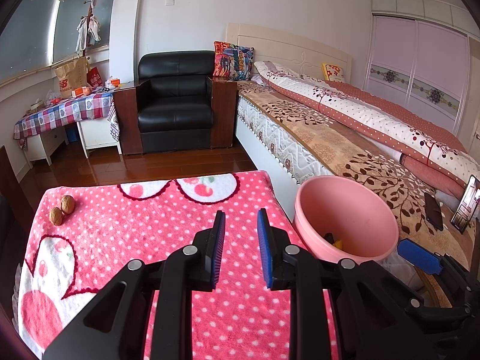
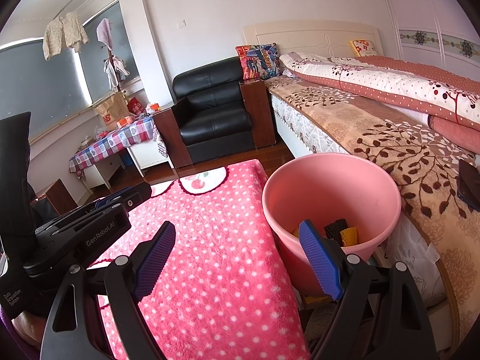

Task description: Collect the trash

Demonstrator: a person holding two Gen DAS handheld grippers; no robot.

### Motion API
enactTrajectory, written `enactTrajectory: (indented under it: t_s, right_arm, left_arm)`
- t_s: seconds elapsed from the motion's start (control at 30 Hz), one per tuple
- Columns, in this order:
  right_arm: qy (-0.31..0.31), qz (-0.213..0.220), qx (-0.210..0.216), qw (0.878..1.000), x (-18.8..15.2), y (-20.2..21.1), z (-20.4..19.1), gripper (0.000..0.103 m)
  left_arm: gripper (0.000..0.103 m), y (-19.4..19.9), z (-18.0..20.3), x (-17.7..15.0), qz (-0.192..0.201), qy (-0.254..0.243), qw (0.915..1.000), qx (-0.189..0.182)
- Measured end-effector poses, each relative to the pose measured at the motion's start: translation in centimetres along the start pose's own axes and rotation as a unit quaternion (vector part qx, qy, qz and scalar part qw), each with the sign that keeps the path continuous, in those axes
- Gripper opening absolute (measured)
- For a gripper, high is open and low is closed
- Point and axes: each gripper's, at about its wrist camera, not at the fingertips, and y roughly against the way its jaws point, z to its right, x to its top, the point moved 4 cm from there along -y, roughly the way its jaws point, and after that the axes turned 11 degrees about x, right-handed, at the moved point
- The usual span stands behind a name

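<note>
**Inspector:** Left gripper (image 1: 240,240), lower centre of its own view — blue pads parallel, a narrow gap between them, nothing in that gap. It hangs over the pink dotted towel (image 1: 144,240).

**Clerk:** And the right?

**Inspector:** Right gripper (image 2: 240,258), lower centre of the right wrist view — jaws spread wide, empty. Its right finger (image 2: 321,258) overlaps the near rim of the pink bucket (image 2: 300,180) in the picture; whether it touches, I cannot tell.

**Clerk:** Where is the trash?

**Inspector:** In the bottom of the bucket, centre right: a black ridged piece (image 2: 335,227) beside a yellow piece (image 2: 350,235) (both partly hidden by the finger). The bucket stands between the towel's right edge and the bed (image 1: 330,138).

**Clerk:** Anything left on the towel?

**Inspector:** Two walnuts (image 1: 62,210), side by side at the left of the left wrist view, well apart from both grippers.

**Clerk:** Surroundings?

**Inspector:** A black armchair (image 1: 175,99) at upper centre, a checked-cloth table (image 1: 66,112) at left, two phones (image 1: 433,211) on the bedspread at the far right.
</note>
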Motion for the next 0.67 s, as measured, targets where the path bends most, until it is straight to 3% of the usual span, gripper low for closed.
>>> enactTrajectory:
  t_s: [0.67]
  right_arm:
    - [0.001, -0.001, 0.0, 1.0, -0.17, -0.05, 0.12, 0.083]
  left_arm:
    - [0.022, -0.11, -0.34, -0.07, 0.002, -0.001, 1.0, 0.005]
